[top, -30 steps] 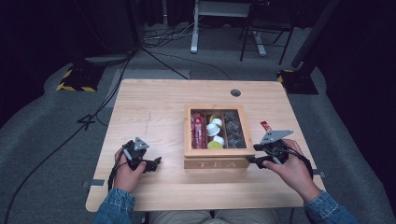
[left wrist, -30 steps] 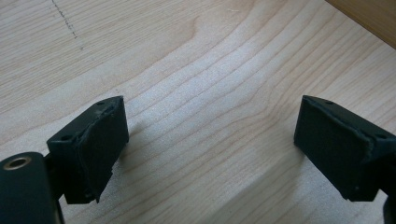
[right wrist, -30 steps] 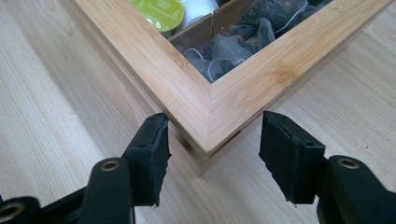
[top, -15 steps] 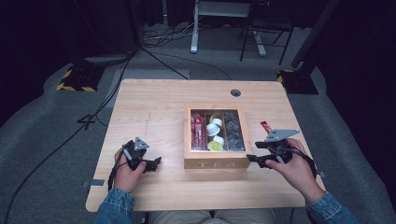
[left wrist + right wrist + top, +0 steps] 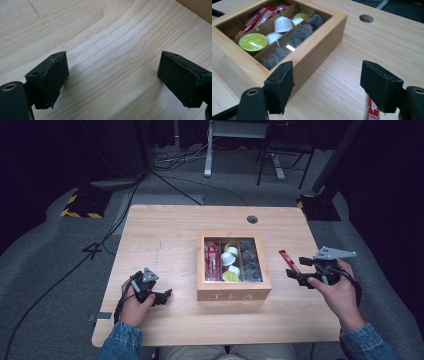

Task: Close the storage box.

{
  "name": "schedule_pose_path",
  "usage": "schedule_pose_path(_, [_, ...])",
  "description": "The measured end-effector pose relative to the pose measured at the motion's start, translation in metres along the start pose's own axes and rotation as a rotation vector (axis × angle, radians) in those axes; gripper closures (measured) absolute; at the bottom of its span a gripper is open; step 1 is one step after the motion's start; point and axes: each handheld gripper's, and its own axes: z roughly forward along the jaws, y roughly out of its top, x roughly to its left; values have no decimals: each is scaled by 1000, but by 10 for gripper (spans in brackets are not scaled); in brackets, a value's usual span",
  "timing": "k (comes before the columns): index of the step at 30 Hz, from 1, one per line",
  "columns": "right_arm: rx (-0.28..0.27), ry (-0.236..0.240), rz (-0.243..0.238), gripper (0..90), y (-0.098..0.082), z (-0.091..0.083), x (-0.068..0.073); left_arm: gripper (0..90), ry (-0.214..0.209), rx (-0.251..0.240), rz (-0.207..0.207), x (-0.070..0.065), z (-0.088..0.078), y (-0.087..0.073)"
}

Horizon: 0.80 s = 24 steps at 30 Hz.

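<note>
Red stick sachet (image 5: pixel 289 261) flat on bench (image 5: pixel 170 235), just right of tea box (image 5: pixel 234 295), near right tongs (image 5: pixel 295 276). Light, thin, floppy, slick wrapper: best pinched mid-length across narrow sides. Right tongs just opened, nothing between; left tongs (image 5: pixel 165 295) spread, empty.

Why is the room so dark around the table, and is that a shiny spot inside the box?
High view: light falls mainly on the wooden table; the floor behind fades to black. Right gripper view: a small white glare sits on the dark tea bags in the tea box, and the tongs' near pads look soft. Left gripper view: the pads throw soft shadows on the wood grain.
</note>
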Motion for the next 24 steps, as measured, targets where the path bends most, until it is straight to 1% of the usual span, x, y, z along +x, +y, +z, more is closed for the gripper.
schedule_pose_path(4, [18,-28,22,248,-8,-3,-12,103,-6,-4,2,0,0,0])
schedule_pose_path(6, [38,-48,37,247,-13,-4,-19,103,-6,-3,5,1,0,0])
schedule_pose_path(9, [63,-65,57,240,-21,-3,-29,103,-7,-4,3,1,0,0])
schedule_pose_path(12, [104,-75,84,232,-32,1,-40,102,-5,-4,5,1,0,0])
schedule_pose_path(14, [141,-76,91,226,-39,3,-47,101,-5,-4,5,1,0,0])
schedule_pose_path(17, [191,-93,85,230,-48,7,-52,101,-4,-2,7,1,0,0])
schedule_pose_path(19, [201,-109,89,230,-55,10,-55,100,-5,-2,6,1,0,0])
schedule_pose_path(22, [201,-103,111,229,-64,14,-57,100,-6,2,7,1,0,0])
schedule_pose_path(24, [203,-110,119,225,-72,18,-60,99,-5,-1,6,1,0,0])
